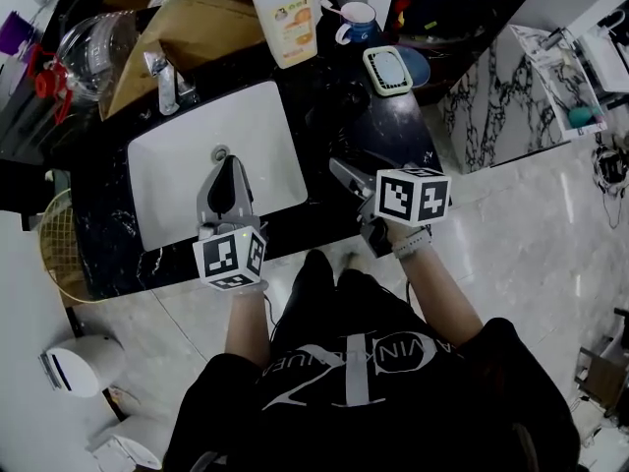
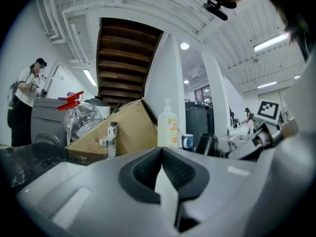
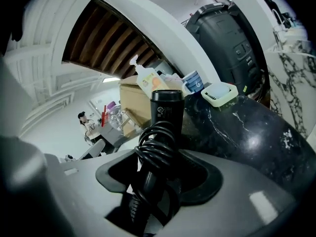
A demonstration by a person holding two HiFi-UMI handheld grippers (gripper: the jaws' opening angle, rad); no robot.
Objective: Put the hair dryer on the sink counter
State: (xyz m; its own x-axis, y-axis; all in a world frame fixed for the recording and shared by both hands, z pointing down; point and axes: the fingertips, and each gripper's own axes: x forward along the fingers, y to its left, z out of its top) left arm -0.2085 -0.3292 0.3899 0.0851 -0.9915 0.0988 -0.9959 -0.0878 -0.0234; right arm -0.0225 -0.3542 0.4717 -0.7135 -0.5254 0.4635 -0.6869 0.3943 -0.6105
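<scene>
A black hair dryer (image 3: 166, 113) stands upright between the jaws of my right gripper (image 3: 159, 157), its black cord (image 3: 154, 154) coiled round the handle. The right gripper (image 1: 346, 173) is shut on it above the black marble sink counter (image 1: 398, 131), just right of the white basin (image 1: 172, 180). In the head view the dryer is hard to make out against the dark stone. My left gripper (image 1: 228, 170) hangs over the basin, shut with nothing in it. In the left gripper view its jaws (image 2: 162, 153) meet at the tips.
At the back of the counter stand a faucet (image 1: 165, 82), a cardboard box (image 1: 201, 28), a soap bottle (image 1: 287, 18), a blue mug (image 1: 359, 23) and a soap dish (image 1: 387, 70). A clear jug (image 1: 93, 52) sits far left, with a wicker basket (image 1: 57, 249) below it.
</scene>
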